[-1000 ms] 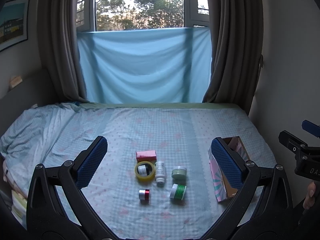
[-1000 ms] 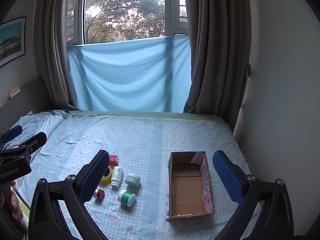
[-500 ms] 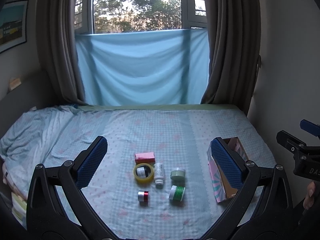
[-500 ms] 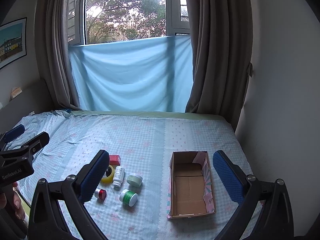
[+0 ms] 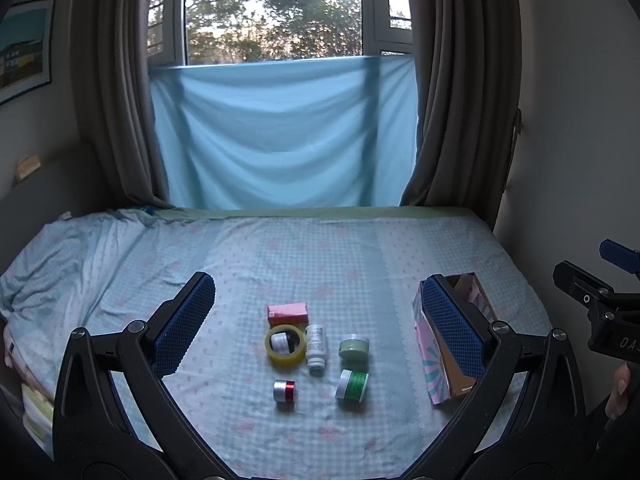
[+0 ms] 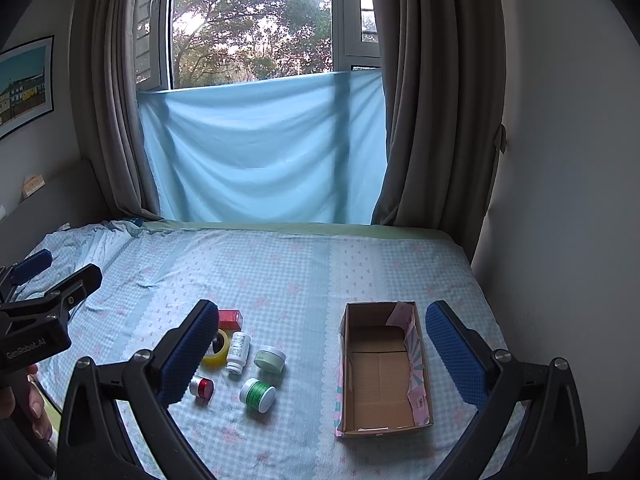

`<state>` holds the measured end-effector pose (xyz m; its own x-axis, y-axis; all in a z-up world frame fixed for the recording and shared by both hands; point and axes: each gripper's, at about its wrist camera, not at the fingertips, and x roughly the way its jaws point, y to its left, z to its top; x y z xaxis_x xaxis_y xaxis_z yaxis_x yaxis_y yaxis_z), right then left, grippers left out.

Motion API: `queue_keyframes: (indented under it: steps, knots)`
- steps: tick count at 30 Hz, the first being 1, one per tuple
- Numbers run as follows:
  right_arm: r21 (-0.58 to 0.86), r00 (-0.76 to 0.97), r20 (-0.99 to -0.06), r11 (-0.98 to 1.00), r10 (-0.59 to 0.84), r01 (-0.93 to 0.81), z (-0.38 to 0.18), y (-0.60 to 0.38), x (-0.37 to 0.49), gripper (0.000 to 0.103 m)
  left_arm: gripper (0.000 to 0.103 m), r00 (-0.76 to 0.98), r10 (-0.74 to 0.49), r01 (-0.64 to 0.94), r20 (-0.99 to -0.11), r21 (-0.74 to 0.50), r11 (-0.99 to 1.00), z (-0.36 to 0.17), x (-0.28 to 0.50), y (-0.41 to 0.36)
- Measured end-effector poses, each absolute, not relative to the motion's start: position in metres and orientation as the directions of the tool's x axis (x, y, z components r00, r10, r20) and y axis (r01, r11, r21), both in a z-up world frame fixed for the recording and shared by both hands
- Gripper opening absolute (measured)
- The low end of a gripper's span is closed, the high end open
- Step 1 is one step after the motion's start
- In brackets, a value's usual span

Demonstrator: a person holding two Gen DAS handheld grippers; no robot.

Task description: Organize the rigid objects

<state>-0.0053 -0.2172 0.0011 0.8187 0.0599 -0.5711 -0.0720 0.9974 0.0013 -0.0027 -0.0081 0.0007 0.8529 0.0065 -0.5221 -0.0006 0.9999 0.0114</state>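
Observation:
Small rigid items lie in a cluster on the bed: a pink box [image 5: 287, 313], a yellow tape roll [image 5: 285, 346] with a small jar inside it, a white bottle [image 5: 316, 345], a pale green jar [image 5: 353, 347], a green-labelled jar [image 5: 351, 385] and a red and silver can [image 5: 284, 391]. An open, empty cardboard box [image 6: 382, 364] lies to their right. My left gripper [image 5: 320, 330] is open and empty, held above and short of the cluster. My right gripper [image 6: 324, 354] is open and empty, held above and short of the cardboard box.
The bed [image 5: 320, 256] has a light blue checked sheet, rumpled at the left. A wall [image 6: 560, 200] runs close along its right side. Curtains and a blue cloth [image 5: 280, 140] hang at the far end under the window.
Both views have shifted slightly; the objects sit a little lower and nearer in the frames. Both grippers stay open and empty. Nothing on the bed has moved.

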Motion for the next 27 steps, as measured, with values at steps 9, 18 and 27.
queue_keyframes:
  steps: [9, 18, 27]
  knots:
    - [0.015, 0.785, -0.618, 1.000, 0.031, -0.028, -0.014, -0.234, 0.004, 0.103, 0.103, 0.787, 0.020, -0.031, -0.616, -0.007, 0.999, -0.032, 0.024, -0.005]
    - [0.015, 0.616, -0.787, 0.997, -0.038, 0.080, -0.090, -0.296, 0.040, 0.103, 0.103, 0.639, 0.046, -0.086, -0.768, -0.011, 0.996, -0.115, 0.081, 0.013]
    - [0.030, 0.366, -0.930, 0.990, -0.022, 0.135, -0.216, -0.369, 0.092, 0.103, 0.103, 0.436, 0.050, -0.128, -0.898, -0.007, 0.992, -0.240, 0.148, 0.035]
